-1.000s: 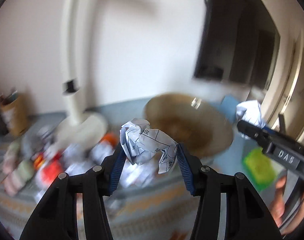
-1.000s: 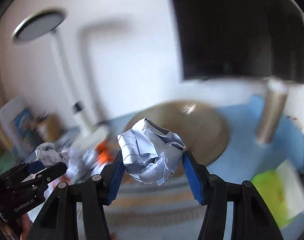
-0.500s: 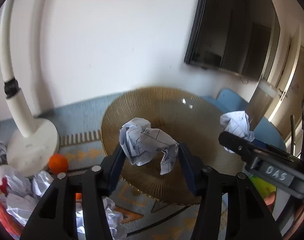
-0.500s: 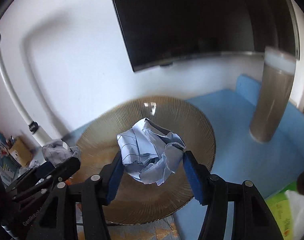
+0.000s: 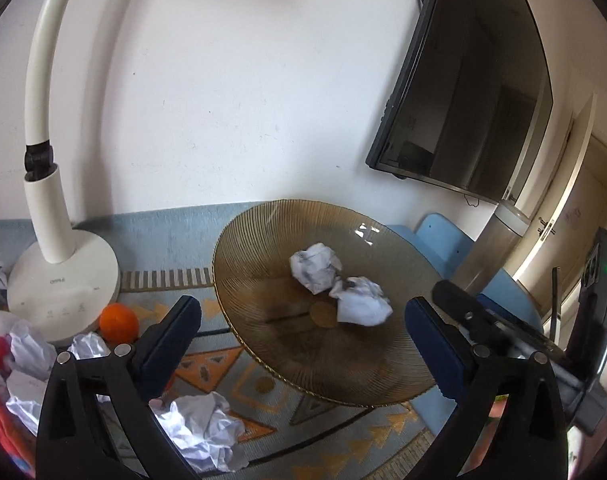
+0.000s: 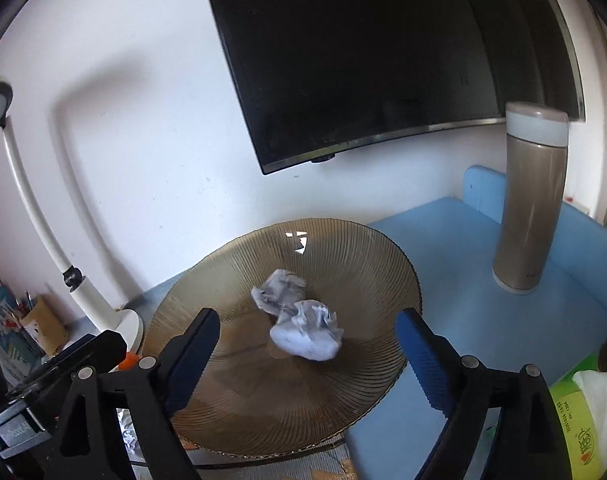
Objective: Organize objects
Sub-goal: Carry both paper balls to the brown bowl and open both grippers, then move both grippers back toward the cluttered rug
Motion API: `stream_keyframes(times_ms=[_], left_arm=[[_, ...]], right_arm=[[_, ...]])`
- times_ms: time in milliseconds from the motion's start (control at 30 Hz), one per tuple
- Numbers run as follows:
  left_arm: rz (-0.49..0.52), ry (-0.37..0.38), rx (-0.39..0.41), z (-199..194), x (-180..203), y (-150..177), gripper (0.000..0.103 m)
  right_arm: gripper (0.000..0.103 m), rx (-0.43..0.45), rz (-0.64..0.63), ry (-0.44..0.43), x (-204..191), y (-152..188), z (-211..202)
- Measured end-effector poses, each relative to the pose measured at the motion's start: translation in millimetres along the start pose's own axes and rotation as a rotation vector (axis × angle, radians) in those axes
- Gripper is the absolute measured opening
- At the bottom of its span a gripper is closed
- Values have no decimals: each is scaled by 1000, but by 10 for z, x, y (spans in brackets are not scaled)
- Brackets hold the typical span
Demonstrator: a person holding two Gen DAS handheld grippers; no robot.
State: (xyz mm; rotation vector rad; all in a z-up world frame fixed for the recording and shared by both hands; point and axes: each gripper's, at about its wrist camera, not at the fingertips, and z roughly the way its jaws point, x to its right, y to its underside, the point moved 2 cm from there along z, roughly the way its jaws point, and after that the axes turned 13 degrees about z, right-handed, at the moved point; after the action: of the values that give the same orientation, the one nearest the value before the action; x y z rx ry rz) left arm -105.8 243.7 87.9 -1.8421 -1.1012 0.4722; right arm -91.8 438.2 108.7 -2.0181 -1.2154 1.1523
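A ribbed amber glass plate (image 5: 263, 344) holds two crumpled paper balls, one (image 5: 314, 267) farther back and one (image 5: 361, 306) nearer, touching each other. My left gripper (image 5: 303, 344) is open and empty above the plate's near side. In the right wrist view the plate (image 6: 363, 256) and both balls (image 6: 279, 290) (image 6: 308, 335) show too. My right gripper (image 6: 307, 352) is open and empty over the plate. The right gripper's body (image 5: 499, 332) shows in the left wrist view.
More crumpled paper (image 5: 201, 432) lies on the patterned mat (image 5: 243, 376), with an orange (image 5: 118, 323) and a white lamp base (image 5: 61, 284) to the left. A thermos (image 6: 529, 204) stands on the blue surface (image 6: 483, 300) to the right. A green tissue pack (image 6: 583, 424) lies at right.
Both grippers have opened and let go of their paper balls, which now lie in the plate. Both grippers have drawn closer over the plate.
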Motion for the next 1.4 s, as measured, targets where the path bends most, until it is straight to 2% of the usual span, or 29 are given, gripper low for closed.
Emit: stream_keyframes(times_ms=[100, 200, 233, 300, 333, 400, 433, 467, 567, 767, 933, 1200, 1400], left_arm=[[5, -25, 1, -133, 11, -5, 102], [6, -76, 10, -425, -62, 74, 102], [5, -98, 10, -534, -97, 116, 102], [1, -188, 1, -826, -207, 252, 102], [-1, -240, -5, -952, -258, 322, 102], [-3, -423, -53, -1216, -384, 506, 102], [3, -521, -88, -1338, -442, 625, 102], [7, -584, -117, -1424, -486, 731, 102], [-9, -668, -165, -1678, -615, 1088, 102], [-64, -696, -196, -1874, -829, 1578, 102], [-87, -686, -222, -1869, -981, 1819, 102], [-95, -660, -197, -1902, -980, 1862, 102], [-102, -644, -191, -1911, -995, 1867, 102]], right_arm=[[89, 25, -48, 11, -77, 47, -2], [89, 128, -125, 42, -183, 119, -131], [89, 176, -153, 54, -236, 136, -215], [90, 229, -186, 46, -368, 141, -413], [92, 218, -189, 10, -454, 144, -532], [100, 172, -189, -53, -599, 191, -677], [100, 135, -196, -89, -685, 243, -752], [100, 90, -210, -120, -782, 320, -821], [100, -24, -254, -161, -1009, 636, -948], [100, -181, -315, -196, -1237, 1456, -857], [100, -221, -372, -181, -1332, 1883, -665], [100, -175, -471, -138, -1439, 2070, -681], [100, -195, -451, -137, -1416, 2047, -638]])
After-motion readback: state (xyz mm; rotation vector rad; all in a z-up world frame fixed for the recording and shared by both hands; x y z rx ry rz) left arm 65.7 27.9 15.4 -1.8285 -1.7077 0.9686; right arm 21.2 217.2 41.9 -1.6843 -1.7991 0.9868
